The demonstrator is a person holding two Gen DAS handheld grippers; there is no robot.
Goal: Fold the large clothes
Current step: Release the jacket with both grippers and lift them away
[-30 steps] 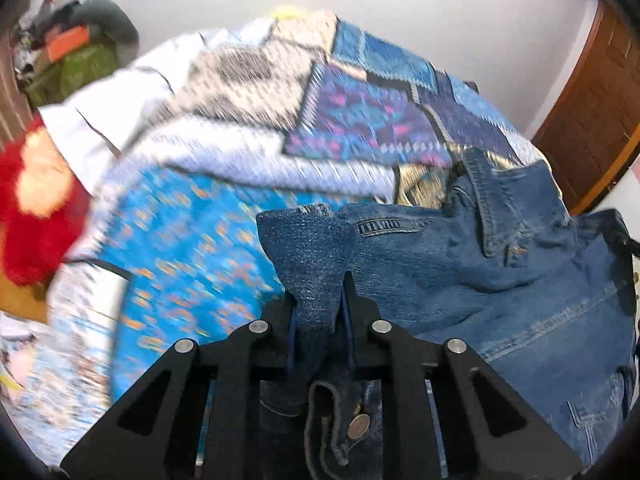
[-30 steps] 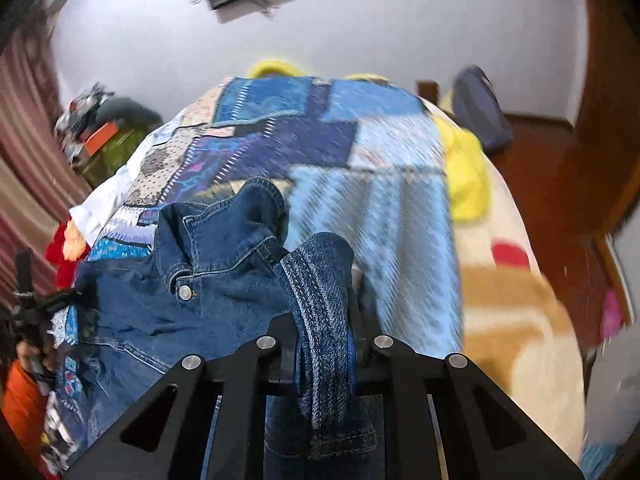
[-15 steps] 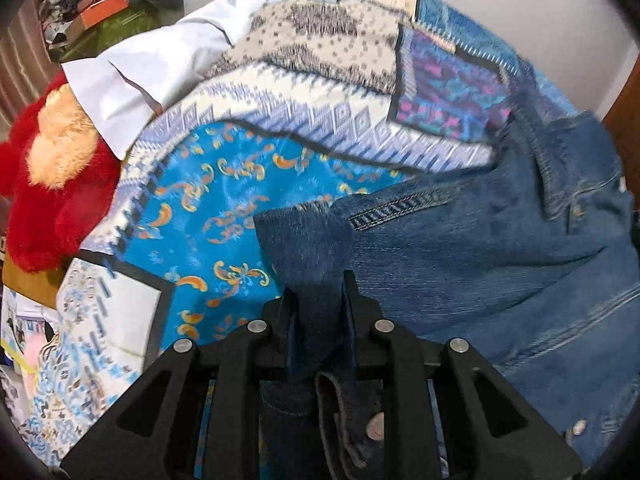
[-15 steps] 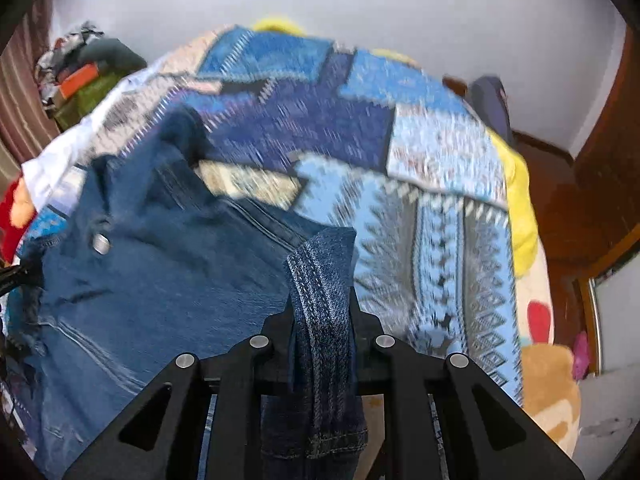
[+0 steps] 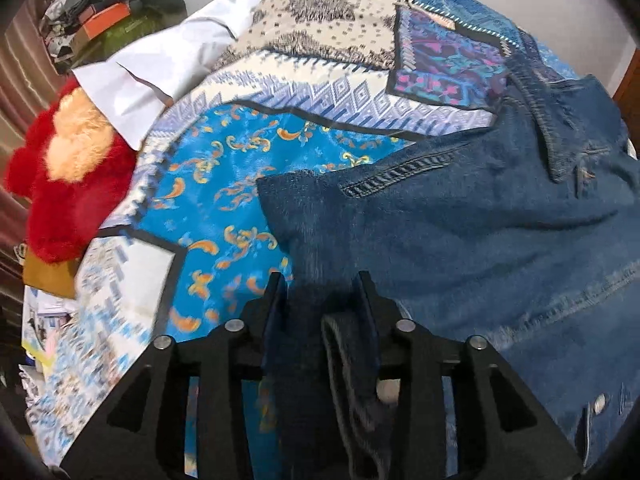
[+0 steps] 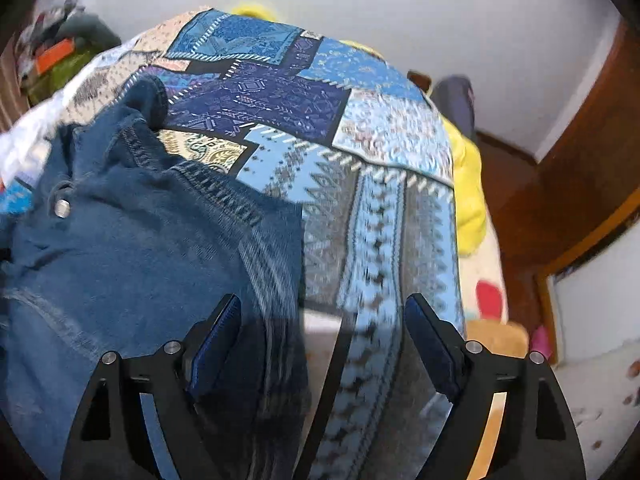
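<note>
Denim jacket point(image 5: 460, 232) lies spread on the patchwork bedspread point(image 5: 224, 184), its edge between the parted jaws of the left gripper point(image 5: 320, 292) at 6 o'clock; right gripper point(image 6: 320, 320) jaws released wide.

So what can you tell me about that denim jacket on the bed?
The denim jacket is mid-blue, sturdy-looking cloth with visible stitched seams, a collar and metal snap buttons. It lies spread and rumpled on the patchwork bedspread. The left gripper has a fold of it between its fingers; the right gripper is open wide over its edge.
</note>
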